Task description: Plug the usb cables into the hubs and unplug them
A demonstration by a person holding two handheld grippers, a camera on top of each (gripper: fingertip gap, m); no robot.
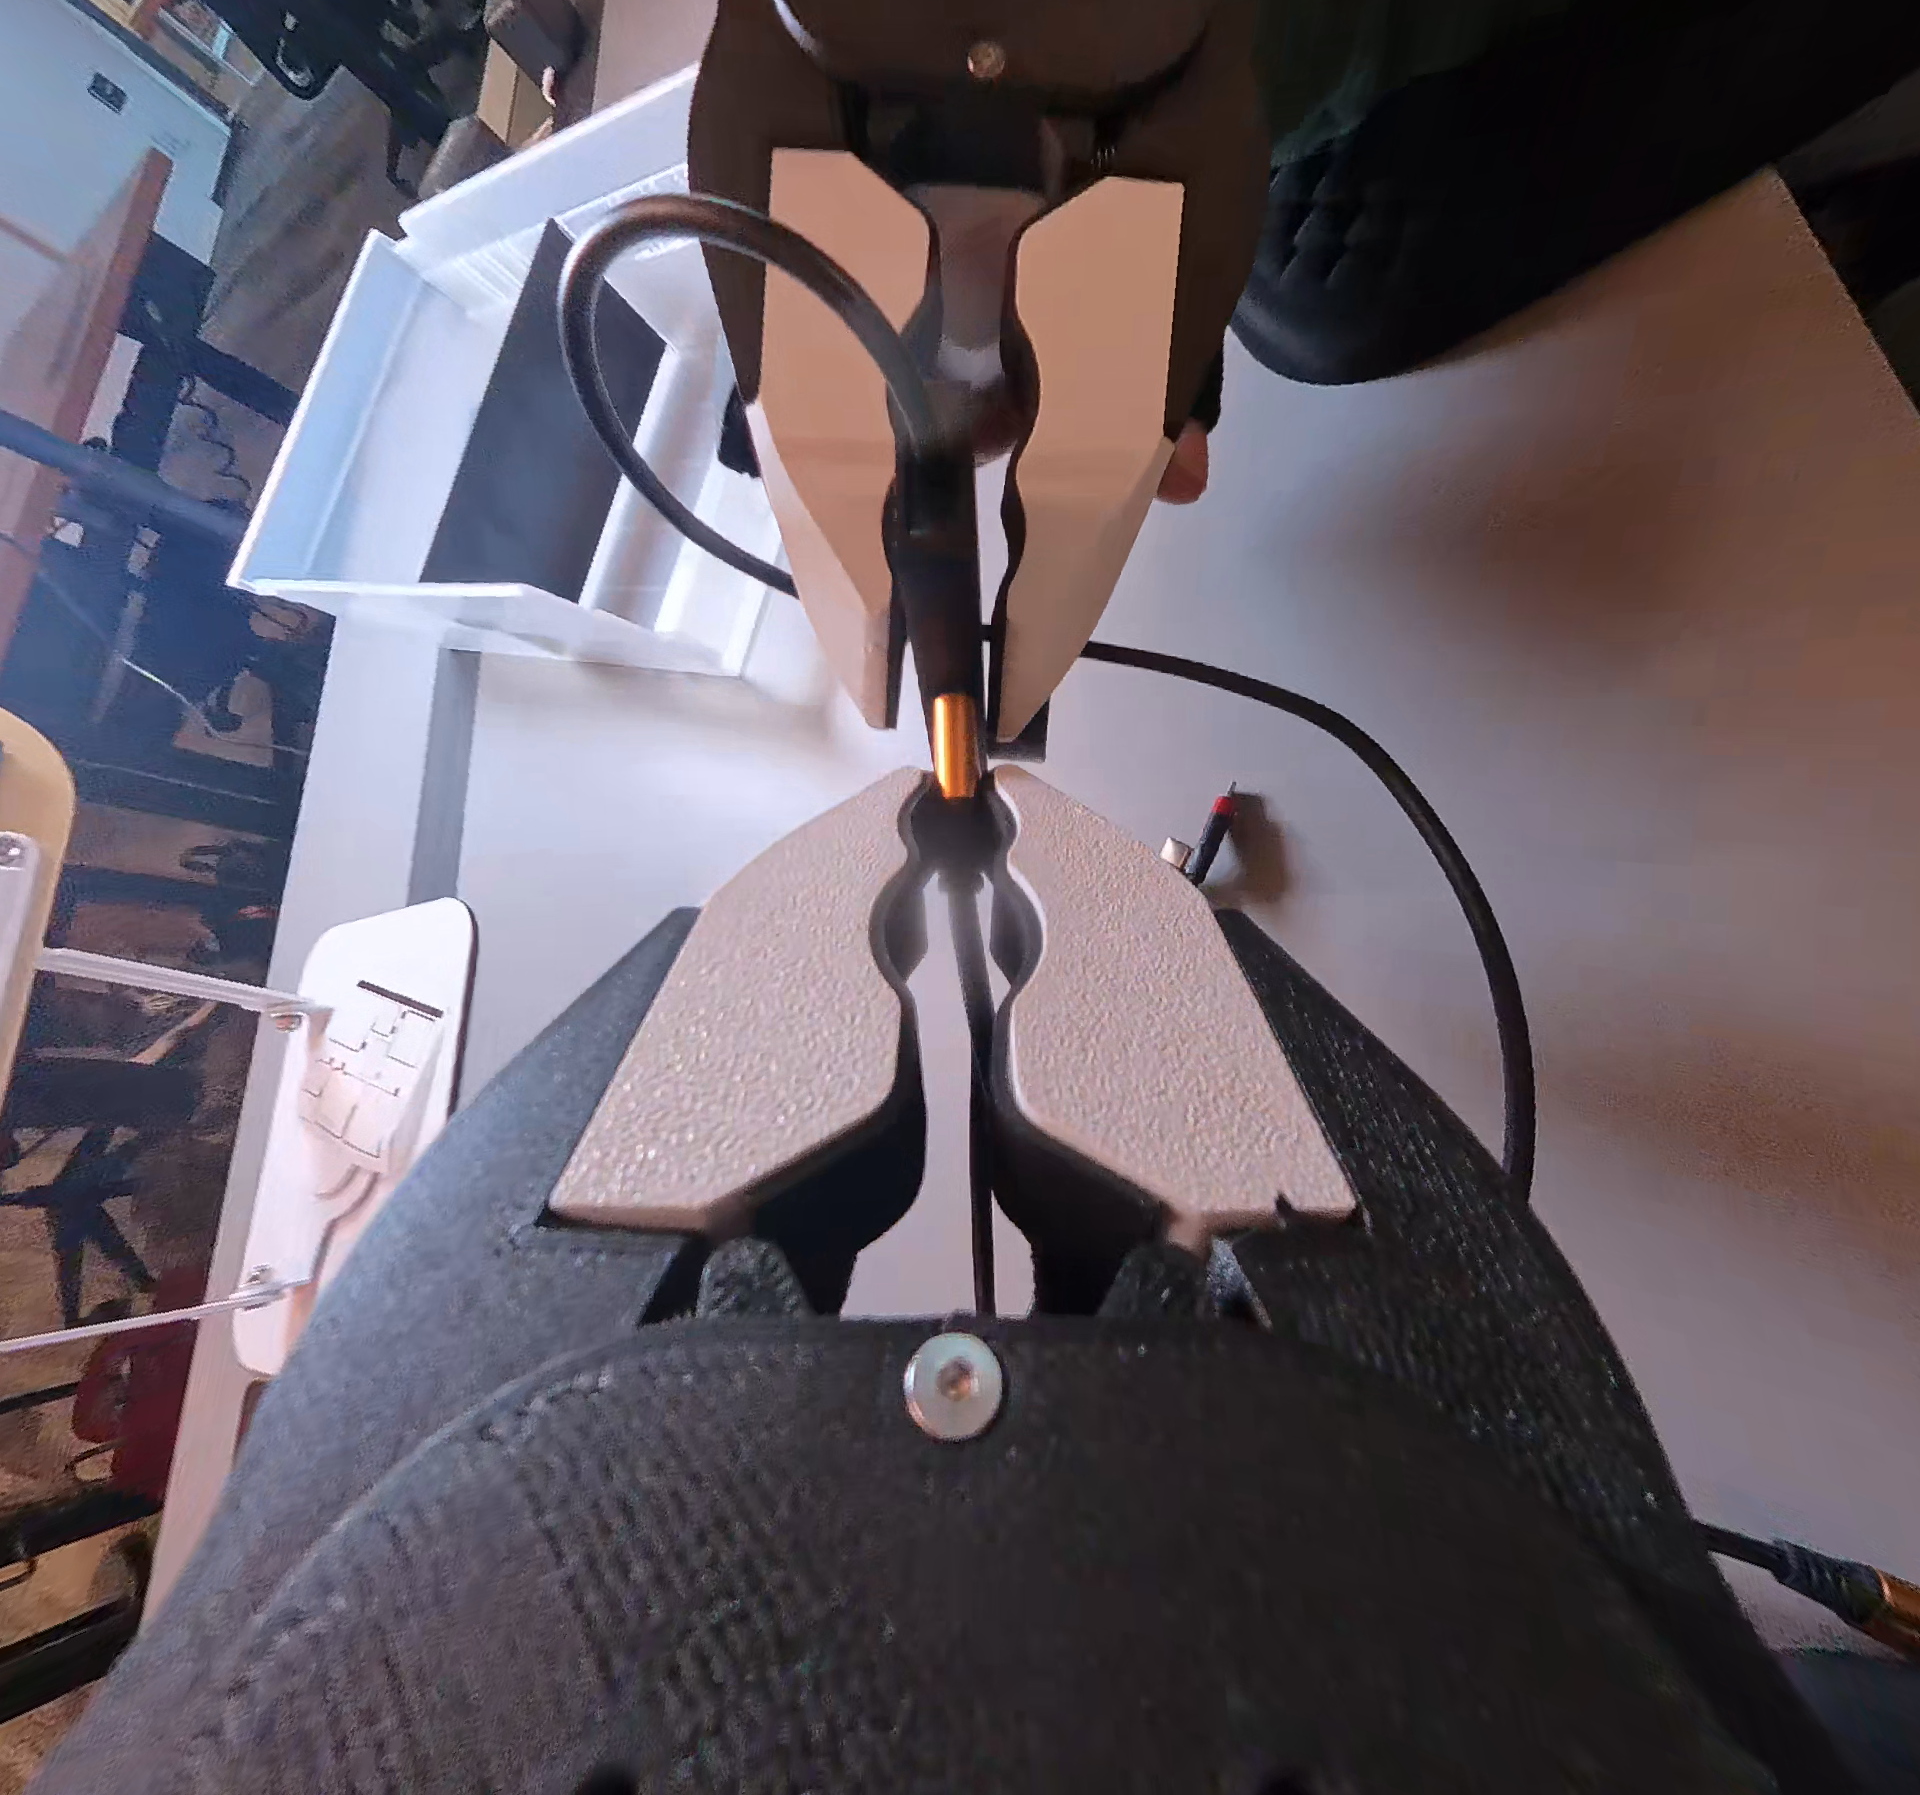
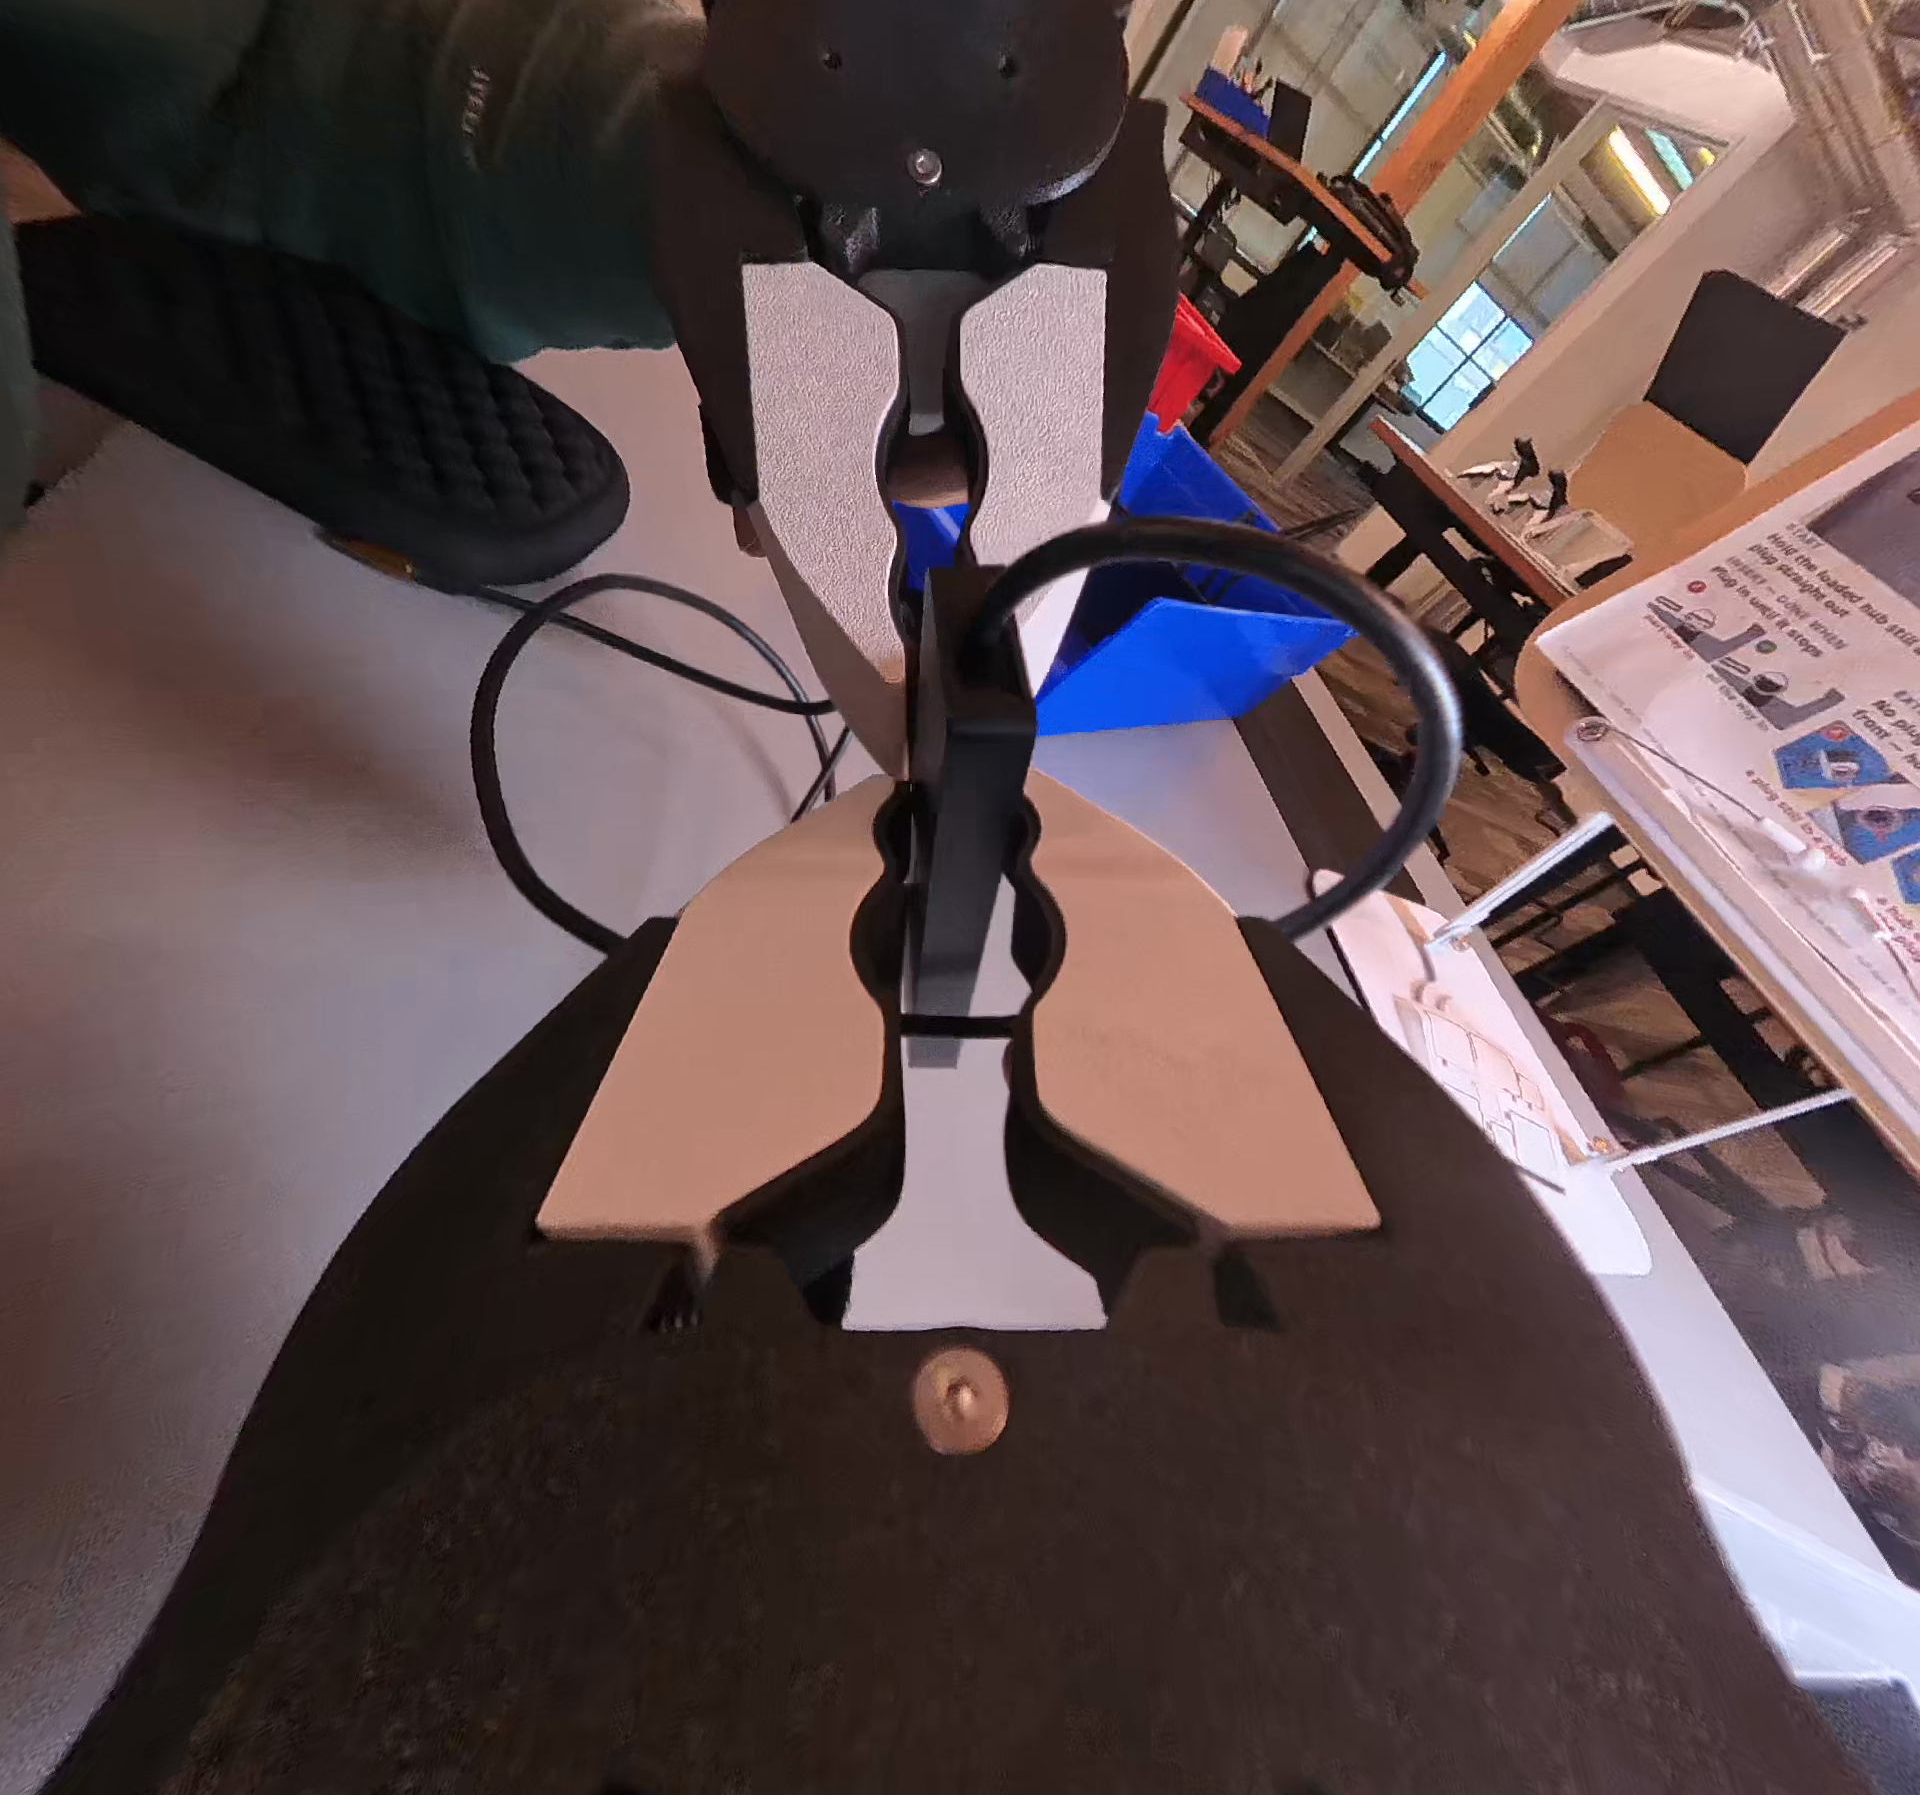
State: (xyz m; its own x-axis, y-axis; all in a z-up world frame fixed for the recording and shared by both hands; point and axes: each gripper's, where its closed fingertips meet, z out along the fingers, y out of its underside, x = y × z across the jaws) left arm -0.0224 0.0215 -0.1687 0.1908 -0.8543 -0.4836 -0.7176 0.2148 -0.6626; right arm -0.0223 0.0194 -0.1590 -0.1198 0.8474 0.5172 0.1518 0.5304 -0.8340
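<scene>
Item: left gripper (image 1: 954, 789), jaws closed on a USB plug (image 1: 952, 746) with an orange-gold metal collar; its black cable (image 1: 1455, 872) runs back between the fingers and loops over the pale surface (image 1: 1455, 602).

Item: right gripper (image 2: 961, 810), jaws closed on a slim black hub (image 2: 961, 810), held edge-on; the hub's own short lead (image 2: 1351, 623) curls off to one side.

Position: the two grippers face each other tip to tip above the surface, plug meeting hub. Whether the plug is seated, entering or leaving cannot be told.

Handling note: the step probably goes best with the plug kept in line with the hub's port, the hub steady, and all travel straight along that axis, without twisting.

Surroundings: white tray (image 1: 343, 457) beside the meeting point on one side; blue bin (image 2: 1174, 644) beyond the hub near the surface edge; a loose red-tipped plug (image 1: 1210, 836) lying close by. Open surface lies behind the left gripper for a straight draw back.
</scene>
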